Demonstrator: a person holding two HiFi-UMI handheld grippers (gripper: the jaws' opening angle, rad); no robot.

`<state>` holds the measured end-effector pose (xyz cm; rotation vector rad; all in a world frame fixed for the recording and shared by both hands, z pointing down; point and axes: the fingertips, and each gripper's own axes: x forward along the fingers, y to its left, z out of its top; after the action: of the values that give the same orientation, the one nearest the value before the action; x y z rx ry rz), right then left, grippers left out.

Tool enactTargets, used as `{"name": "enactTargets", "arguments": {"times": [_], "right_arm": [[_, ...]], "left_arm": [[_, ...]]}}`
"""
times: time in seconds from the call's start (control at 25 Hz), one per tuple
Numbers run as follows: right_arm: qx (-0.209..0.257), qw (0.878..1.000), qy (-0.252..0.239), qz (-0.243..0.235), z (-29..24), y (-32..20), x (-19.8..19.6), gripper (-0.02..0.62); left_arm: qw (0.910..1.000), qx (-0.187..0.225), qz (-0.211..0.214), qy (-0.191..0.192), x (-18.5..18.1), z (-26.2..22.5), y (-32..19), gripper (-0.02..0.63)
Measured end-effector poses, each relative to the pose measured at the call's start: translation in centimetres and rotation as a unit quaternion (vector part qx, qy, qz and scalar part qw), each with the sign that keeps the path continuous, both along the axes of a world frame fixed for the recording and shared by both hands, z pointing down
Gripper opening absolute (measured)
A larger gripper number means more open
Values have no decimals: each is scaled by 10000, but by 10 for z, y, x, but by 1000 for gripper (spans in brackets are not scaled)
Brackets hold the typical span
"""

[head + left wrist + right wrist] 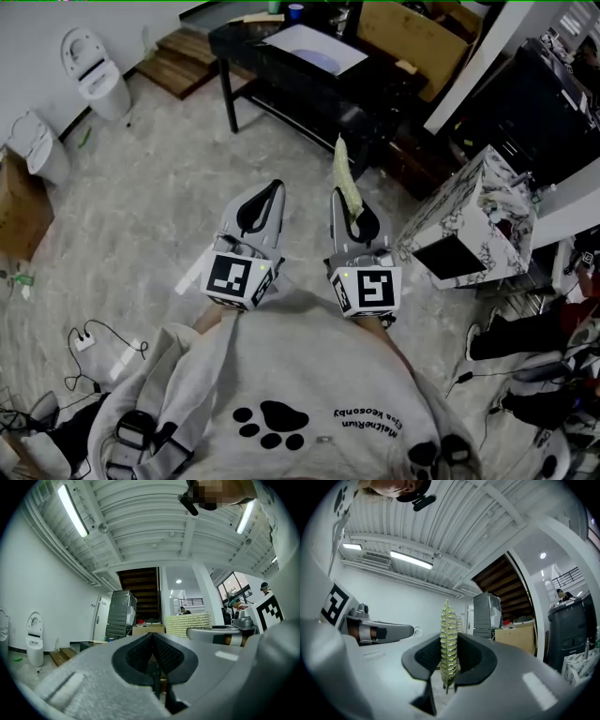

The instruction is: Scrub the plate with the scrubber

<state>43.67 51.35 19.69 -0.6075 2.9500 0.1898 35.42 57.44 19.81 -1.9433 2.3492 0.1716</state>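
Between the closed jaws of the right tool stands the scrubber, a thin yellow-green ridged pad gripped edge-on, its top rising well past the jaw tips. Just beside it, the left tool has its jaws pressed together with nothing between them. Both tools are held roughly level in front of the person's chest, above a pale mottled floor. Beyond them a dark table carries a pale flat thing; whether that is the plate I cannot tell. A marble-patterned box sits to the right, and a white lidded container stands by the wall at left.
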Motion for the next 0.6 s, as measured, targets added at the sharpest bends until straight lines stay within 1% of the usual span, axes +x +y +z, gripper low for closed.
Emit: {"name": "enactTargets", "arguments": {"times": [0.12,0.36,0.6], "right_arm": [[-21,10000,31,-30,2,-3,-5,74],[41,9999,76,-60,5,-23,-29,74],[-58,10000,66,35,12,-70,-79,74]], "left_arm": [[10000,-28,-45,35,-6,3,-1,0],[9997,8,-156,180,-38,10,-20,0],[9998,45,-70,203,-89,14,-67,0]]}}
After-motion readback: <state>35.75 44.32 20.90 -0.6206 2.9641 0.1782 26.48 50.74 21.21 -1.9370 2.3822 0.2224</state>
